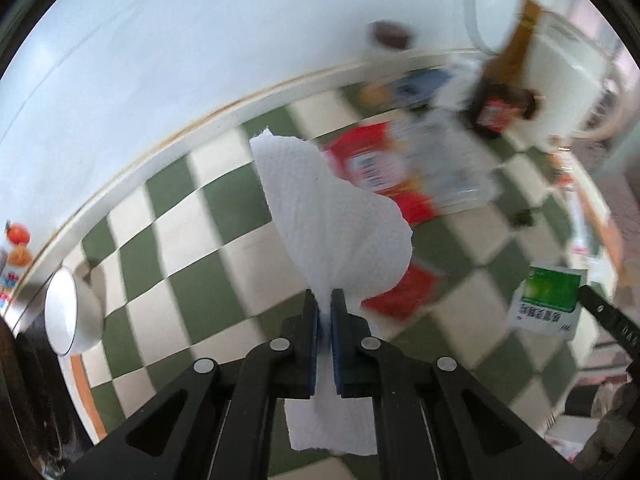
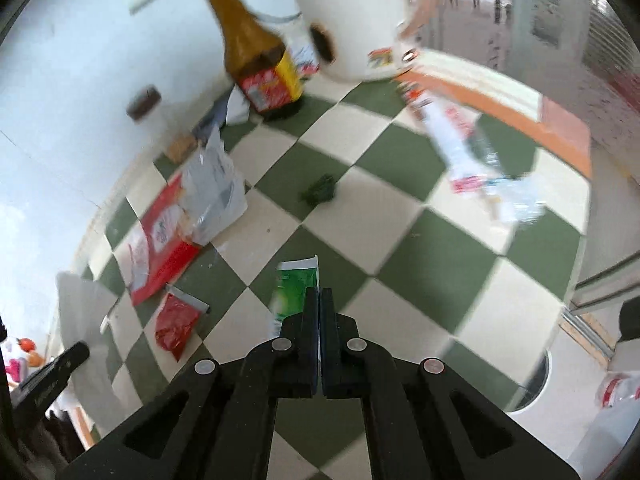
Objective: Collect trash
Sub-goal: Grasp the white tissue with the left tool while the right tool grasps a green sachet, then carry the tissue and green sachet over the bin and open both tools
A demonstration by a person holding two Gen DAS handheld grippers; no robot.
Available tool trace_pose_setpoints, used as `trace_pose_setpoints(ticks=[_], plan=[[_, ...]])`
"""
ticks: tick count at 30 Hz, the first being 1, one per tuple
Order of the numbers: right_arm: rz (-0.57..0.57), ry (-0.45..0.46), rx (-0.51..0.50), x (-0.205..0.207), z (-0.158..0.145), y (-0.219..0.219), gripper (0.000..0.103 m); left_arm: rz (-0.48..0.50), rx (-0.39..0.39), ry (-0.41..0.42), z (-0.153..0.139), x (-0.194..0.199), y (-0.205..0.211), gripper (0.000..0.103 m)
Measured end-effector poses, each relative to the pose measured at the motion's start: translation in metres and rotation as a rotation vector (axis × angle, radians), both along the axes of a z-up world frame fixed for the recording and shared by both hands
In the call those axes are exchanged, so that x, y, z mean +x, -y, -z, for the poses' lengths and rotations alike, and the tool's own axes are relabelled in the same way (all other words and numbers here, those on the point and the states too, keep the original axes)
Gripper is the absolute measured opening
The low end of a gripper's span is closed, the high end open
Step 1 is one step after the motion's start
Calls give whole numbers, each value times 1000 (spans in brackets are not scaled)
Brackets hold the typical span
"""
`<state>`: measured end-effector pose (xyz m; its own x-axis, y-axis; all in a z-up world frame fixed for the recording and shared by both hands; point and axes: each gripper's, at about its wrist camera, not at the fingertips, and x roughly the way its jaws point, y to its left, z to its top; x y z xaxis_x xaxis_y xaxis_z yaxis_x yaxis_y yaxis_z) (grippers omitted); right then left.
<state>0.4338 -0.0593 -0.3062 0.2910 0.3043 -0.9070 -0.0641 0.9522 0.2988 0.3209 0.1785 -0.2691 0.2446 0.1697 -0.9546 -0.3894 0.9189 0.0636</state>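
Your left gripper (image 1: 325, 300) is clamped on a paper towel (image 1: 332, 216), pinched mid-sheet above the checkered table (image 1: 224, 200): light, limp, tears easily. Your right gripper (image 2: 320, 300) pinches a green packet (image 2: 296, 284) by its edge; thin, likely slippery, so grip deeper.

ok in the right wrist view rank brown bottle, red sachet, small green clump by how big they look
1. brown bottle
2. red sachet, nearer the camera, so its look may flatter it
3. green clump
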Motion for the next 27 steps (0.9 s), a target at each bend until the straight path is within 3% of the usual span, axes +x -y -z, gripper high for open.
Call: trace_pose_setpoints(ticks=[7,13,17,23,26,27], plan=[[189,50,-2,-26,-31,119,0,238,-79,75,-18,46,106,3],[425,47,-57,-76,-35,249,0,505,-157,59,-20,68,235,3],[588,5,-104,-124,-21,335,0,674,-221,12,-4,67,330,3],[781,-110,-139,-198,33,437,0,905,-289,-139,59,42,468,4],[818,-191,-136,-224,82,471,0,966,-317,-258,119,30,518,5],[831,-213,-134,-231,102,481,0,980,-312,-317,153,26,535,5]])
